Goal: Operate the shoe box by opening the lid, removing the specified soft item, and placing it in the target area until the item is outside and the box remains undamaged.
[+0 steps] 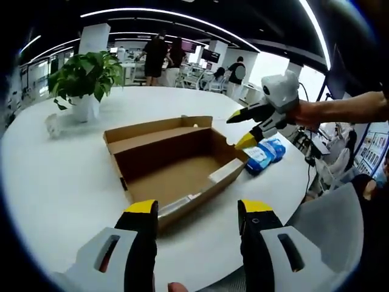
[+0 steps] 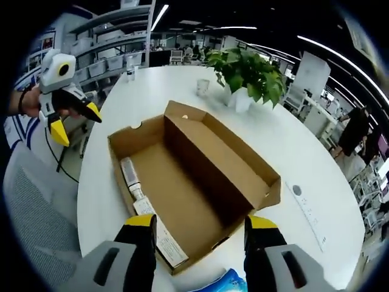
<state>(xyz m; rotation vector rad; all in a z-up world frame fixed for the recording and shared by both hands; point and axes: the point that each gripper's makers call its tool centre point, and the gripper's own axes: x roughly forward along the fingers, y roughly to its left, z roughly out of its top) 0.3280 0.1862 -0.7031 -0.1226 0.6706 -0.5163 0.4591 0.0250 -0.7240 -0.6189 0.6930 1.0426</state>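
Shoe box (image 1: 172, 163): plain brown cardboard, white label strip inside. Soft item (image 1: 265, 155): blue-and-white pack. Table (image 1: 55, 182): white. Left tool (image 1: 197, 210) and right tool (image 2: 200, 226): black jaws w/ yellow tips, grey-white bodies. Plant (image 1: 85, 74): green leaves, white pot.

No legible text, brand, number or sign anywhere in either view. Faint print on the white label strips (image 2: 159, 238) along the inner wall of the open cardboard shoe box (image 2: 200, 176), too small and blurred to make out. Likewise unreadable: the markings on the blue-and-white soft packet (image 1: 265, 155) beside the box, and the posters (image 1: 372, 152) at the far right edge of the left gripper view.
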